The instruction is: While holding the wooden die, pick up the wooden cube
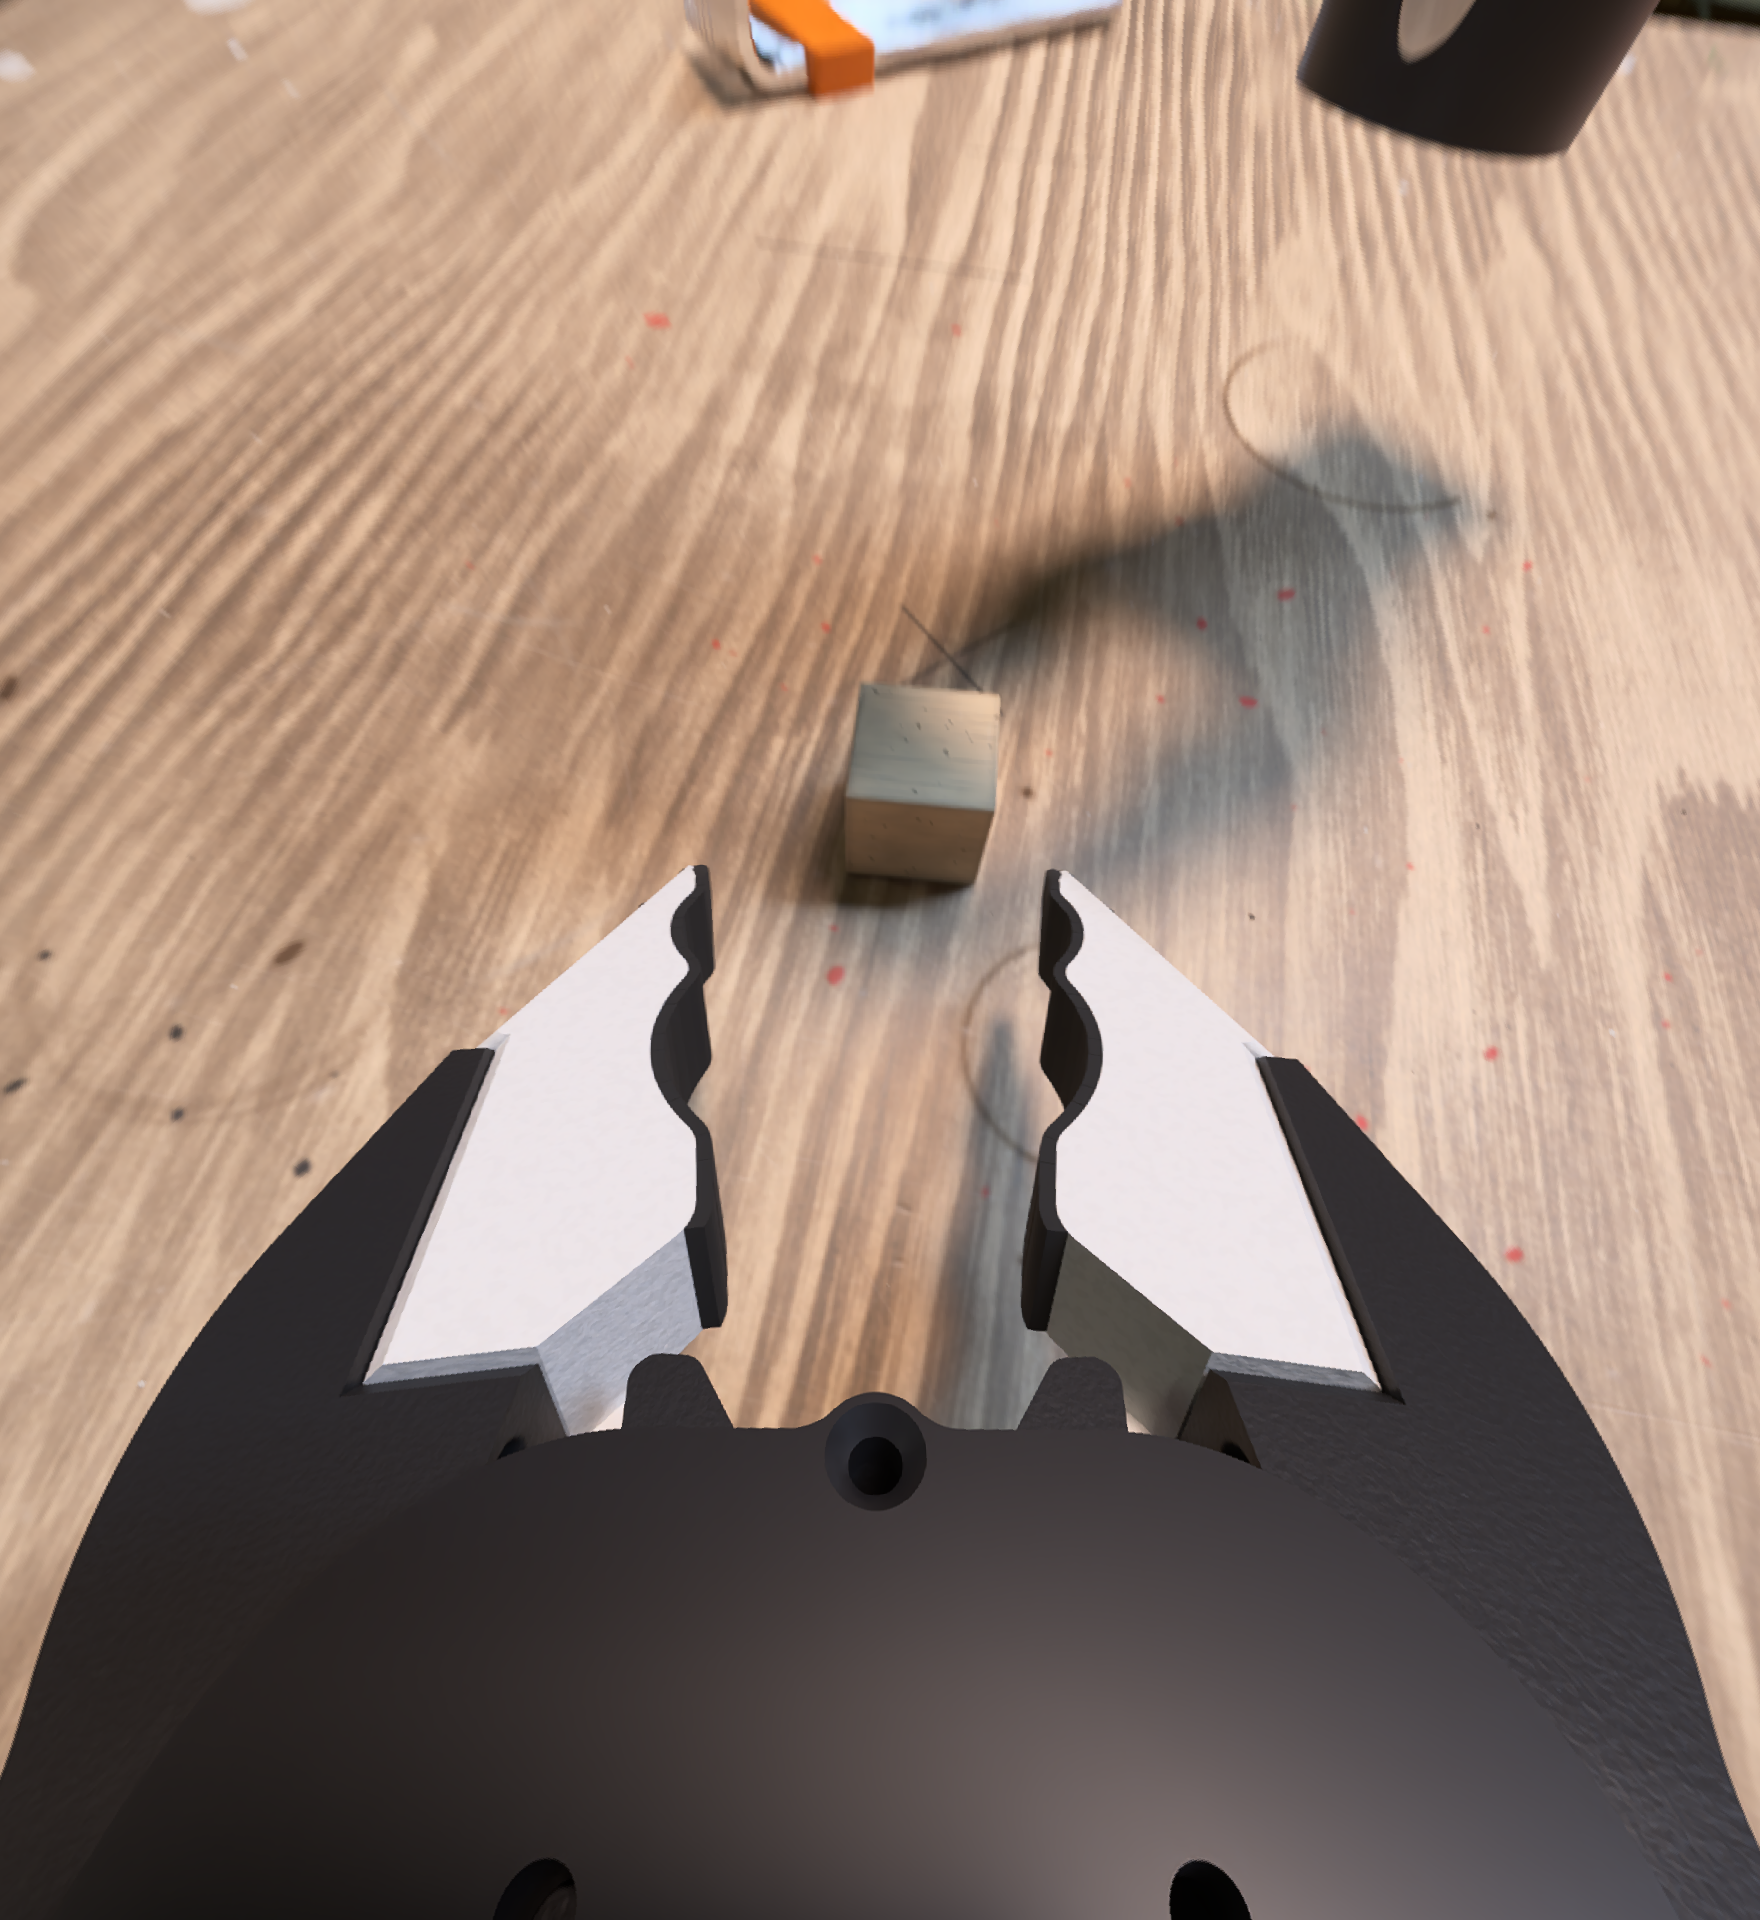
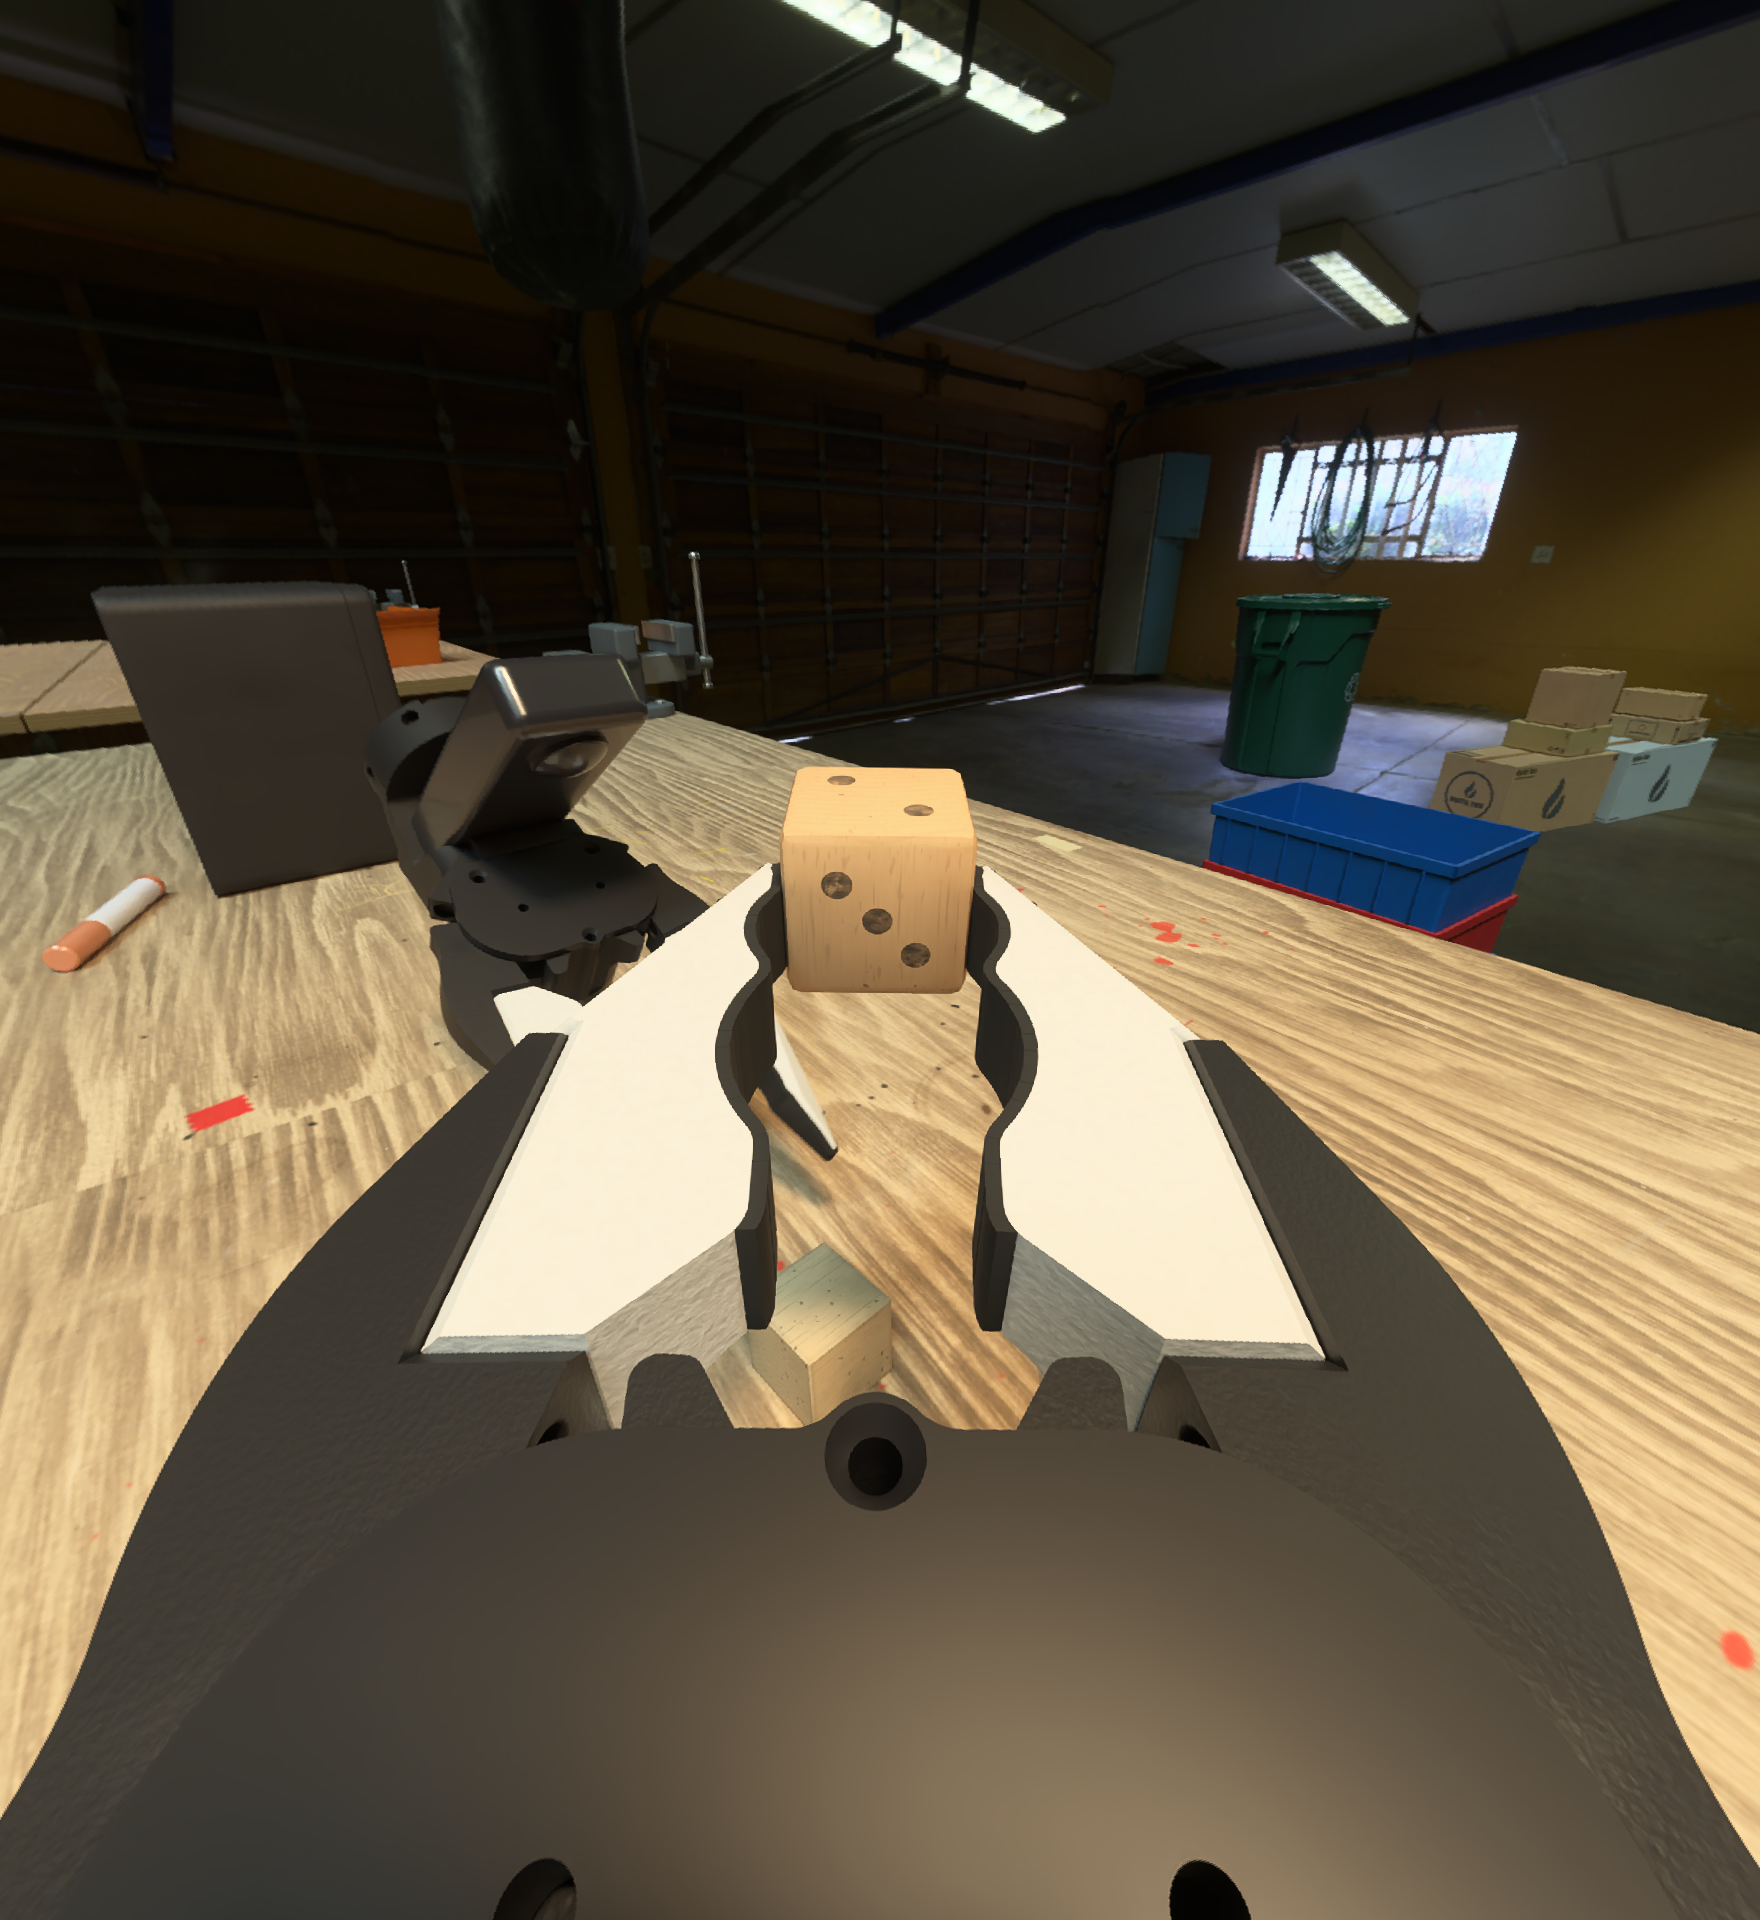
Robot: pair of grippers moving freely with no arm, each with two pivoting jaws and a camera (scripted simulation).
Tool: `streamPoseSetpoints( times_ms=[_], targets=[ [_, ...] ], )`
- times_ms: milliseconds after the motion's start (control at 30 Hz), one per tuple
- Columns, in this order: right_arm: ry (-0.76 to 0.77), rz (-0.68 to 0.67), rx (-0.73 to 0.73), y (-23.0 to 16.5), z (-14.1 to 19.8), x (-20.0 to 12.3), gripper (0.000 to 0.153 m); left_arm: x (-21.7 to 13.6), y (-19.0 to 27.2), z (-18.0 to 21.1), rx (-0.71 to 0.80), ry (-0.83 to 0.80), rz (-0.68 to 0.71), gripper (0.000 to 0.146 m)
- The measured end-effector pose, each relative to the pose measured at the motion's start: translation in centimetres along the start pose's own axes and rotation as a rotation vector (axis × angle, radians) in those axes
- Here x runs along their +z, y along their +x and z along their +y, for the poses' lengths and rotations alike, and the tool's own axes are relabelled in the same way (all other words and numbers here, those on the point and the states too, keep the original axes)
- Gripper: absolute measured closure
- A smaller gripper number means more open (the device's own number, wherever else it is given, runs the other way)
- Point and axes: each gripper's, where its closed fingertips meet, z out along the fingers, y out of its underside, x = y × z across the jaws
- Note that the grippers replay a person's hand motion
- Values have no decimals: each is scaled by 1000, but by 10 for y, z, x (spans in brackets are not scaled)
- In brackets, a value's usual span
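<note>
Right gripper [image 2: 876, 883] clamps wooden die [image 2: 876, 883] aloft beyond wooden cube [image 1: 923, 795], freeing left gripper [image 1: 876, 883], jaws spread empty, just short of cube, lined up to straddle it.

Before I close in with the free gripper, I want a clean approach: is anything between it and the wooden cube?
Nothing visible. The open left gripper faces the wooden cube across bare wooden table; only shadow lies there.
</note>
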Motion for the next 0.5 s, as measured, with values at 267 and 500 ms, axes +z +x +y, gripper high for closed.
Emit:
streamPoseSetpoints(
  times_ms=[267, 500],
  targets=[
    [-20, -1, -5, 0, 4, 2, 118, -4, 18, -6, 36, 9, 30, 92],
    [-15, 5, 3, 2, 3, 1, 118, 3, 43, -2, 72, -15, 143, 99]
  ],
)
